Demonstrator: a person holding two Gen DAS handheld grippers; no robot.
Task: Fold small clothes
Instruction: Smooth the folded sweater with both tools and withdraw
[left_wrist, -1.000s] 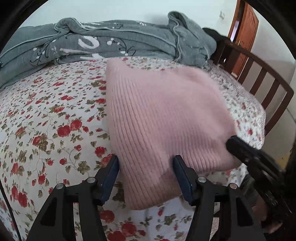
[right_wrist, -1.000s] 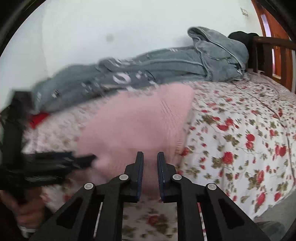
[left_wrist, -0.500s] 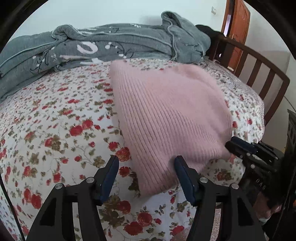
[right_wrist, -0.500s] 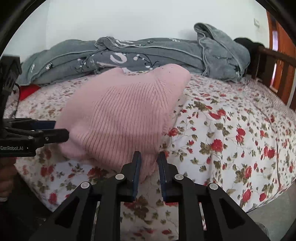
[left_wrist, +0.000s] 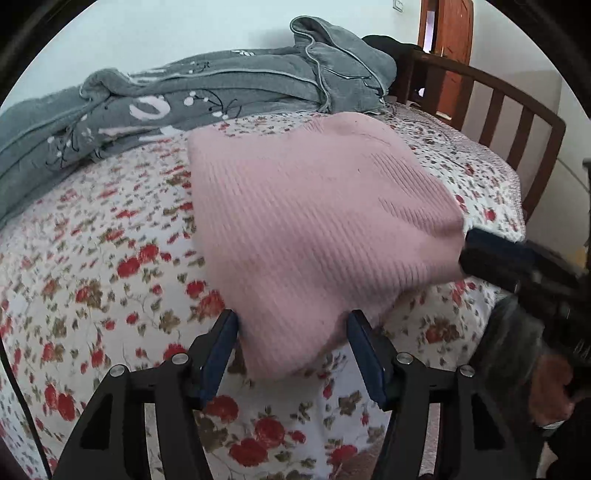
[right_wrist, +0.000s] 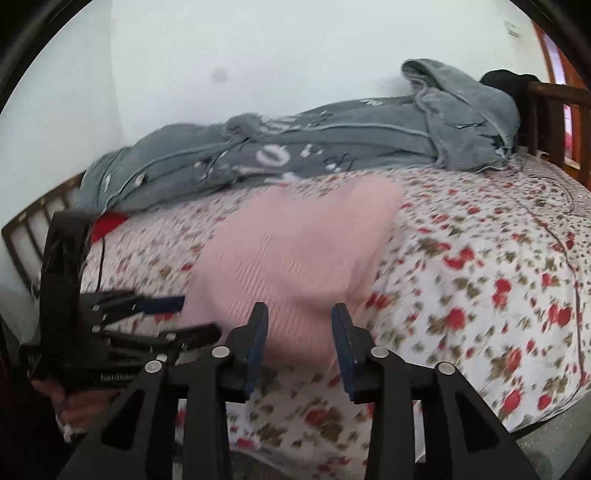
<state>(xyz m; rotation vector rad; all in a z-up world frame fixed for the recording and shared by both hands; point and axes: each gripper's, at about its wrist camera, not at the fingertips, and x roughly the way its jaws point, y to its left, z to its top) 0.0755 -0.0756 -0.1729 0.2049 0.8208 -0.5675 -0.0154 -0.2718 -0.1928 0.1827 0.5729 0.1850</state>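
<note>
A folded pink knitted garment (left_wrist: 317, 221) lies on the flowered bedsheet (left_wrist: 92, 277). My left gripper (left_wrist: 293, 332) is open, and the garment's near corner sits between its blue-padded fingers without being pinched. The right gripper (left_wrist: 476, 254) shows blurred at the garment's right corner. In the right wrist view the right gripper (right_wrist: 299, 325) has its jaws opening, with the pink garment (right_wrist: 295, 251) edge loose between the pads. There the left gripper (right_wrist: 192, 317) reaches in from the left at the garment's other corner.
A rumpled grey blanket (left_wrist: 207, 92) lies along the wall at the back of the bed. A wooden bed rail (left_wrist: 517, 122) and a brown door (left_wrist: 452, 40) stand at the right. Something red (right_wrist: 109, 223) lies by the blanket's end. A person's hand (left_wrist: 550, 391) holds the right gripper.
The right gripper's jaws have spread from nearly shut to well apart around the garment's edge. The left gripper has shifted a little along the near corner at the same width.
</note>
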